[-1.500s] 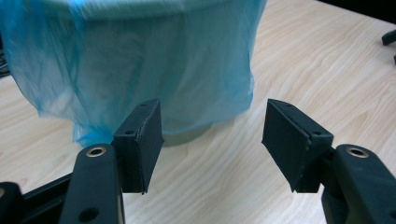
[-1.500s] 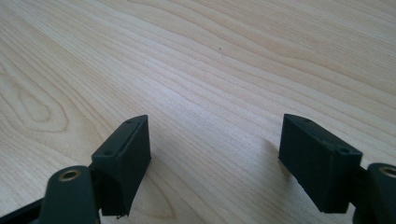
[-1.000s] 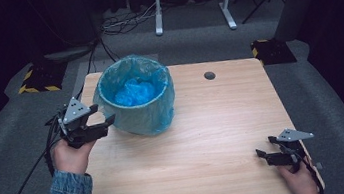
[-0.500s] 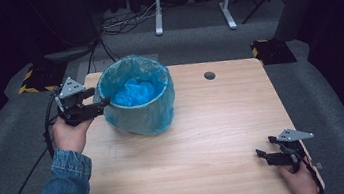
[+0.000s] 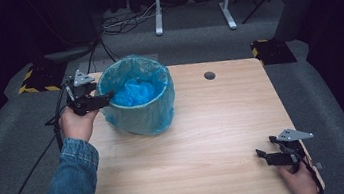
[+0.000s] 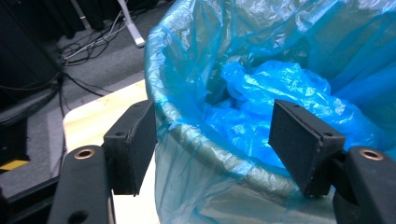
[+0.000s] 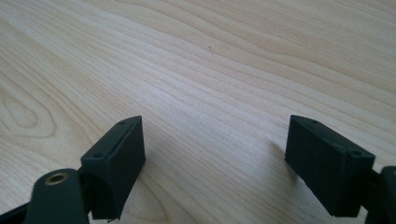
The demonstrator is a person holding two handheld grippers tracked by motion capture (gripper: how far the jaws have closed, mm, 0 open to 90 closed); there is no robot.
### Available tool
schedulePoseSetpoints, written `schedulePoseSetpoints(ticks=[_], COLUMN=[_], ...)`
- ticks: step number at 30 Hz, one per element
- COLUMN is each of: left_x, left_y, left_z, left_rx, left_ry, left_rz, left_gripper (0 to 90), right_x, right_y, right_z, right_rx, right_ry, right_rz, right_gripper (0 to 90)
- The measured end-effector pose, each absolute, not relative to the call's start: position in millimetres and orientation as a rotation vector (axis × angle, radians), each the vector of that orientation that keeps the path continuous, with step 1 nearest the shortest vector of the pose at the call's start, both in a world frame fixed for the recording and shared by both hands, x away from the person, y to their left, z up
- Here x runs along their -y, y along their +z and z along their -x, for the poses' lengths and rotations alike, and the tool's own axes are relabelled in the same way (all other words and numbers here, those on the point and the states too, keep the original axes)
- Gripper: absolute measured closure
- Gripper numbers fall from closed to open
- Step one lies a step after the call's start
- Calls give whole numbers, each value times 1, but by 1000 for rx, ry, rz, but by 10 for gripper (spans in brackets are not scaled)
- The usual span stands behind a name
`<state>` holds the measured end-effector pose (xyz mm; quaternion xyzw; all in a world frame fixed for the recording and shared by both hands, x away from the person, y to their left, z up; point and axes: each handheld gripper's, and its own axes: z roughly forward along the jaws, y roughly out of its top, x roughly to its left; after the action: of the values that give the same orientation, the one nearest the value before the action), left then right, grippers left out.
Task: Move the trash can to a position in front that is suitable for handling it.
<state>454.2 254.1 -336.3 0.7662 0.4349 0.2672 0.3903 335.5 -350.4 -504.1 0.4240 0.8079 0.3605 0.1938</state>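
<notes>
A: High view. Bin point(image 5: 141, 112) stands upright near the table's point(image 5: 205, 138) far left corner, mouth up, long axis vertical. Blue liner bag point(image 5: 134, 91) folded over the rim, the rest bunched inside. Left gripper point(image 5: 102, 101) level at the rim's left side, pointing right into it.

B: Jaws?

A: They have just been opening wider. Right gripper point(image 5: 263, 148) low at the near right edge, well apart from the bin, pointing left.

B: Left gripper view?

A: Jaws spread wide and straddling the bagged rim point(image 6: 219, 154): one pad outside the wall, the other over the mouth. Neither pad presses on plastic. Crumpled blue film point(image 6: 280, 88) sits down in the bin.

B: Right gripper view?

A: Jaws wide apart, bare wood grain point(image 7: 210, 93) between them, nothing gripped.
</notes>
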Motion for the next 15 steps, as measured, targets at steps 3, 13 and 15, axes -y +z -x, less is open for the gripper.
schedulePoseSetpoints(ticks=[3, 13, 15], left_x=[-251, -230, -222], left_y=[-337, -333, -334], left_z=[-454, -436, -427], left_rx=[-1118, -1064, -1022], left_ry=[668, 586, 598], left_rz=[-1946, -1995, -1990], left_gripper=[318, 329, 331], right_x=[350, 350, 350], right_y=[-504, -504, -504], right_z=[-335, -335, -335], right_rx=[-2266, -2262, -2262], right_ry=[1011, 1010, 1011], right_rz=[-1189, -1194, -1195], right_gripper=[201, 201, 201])
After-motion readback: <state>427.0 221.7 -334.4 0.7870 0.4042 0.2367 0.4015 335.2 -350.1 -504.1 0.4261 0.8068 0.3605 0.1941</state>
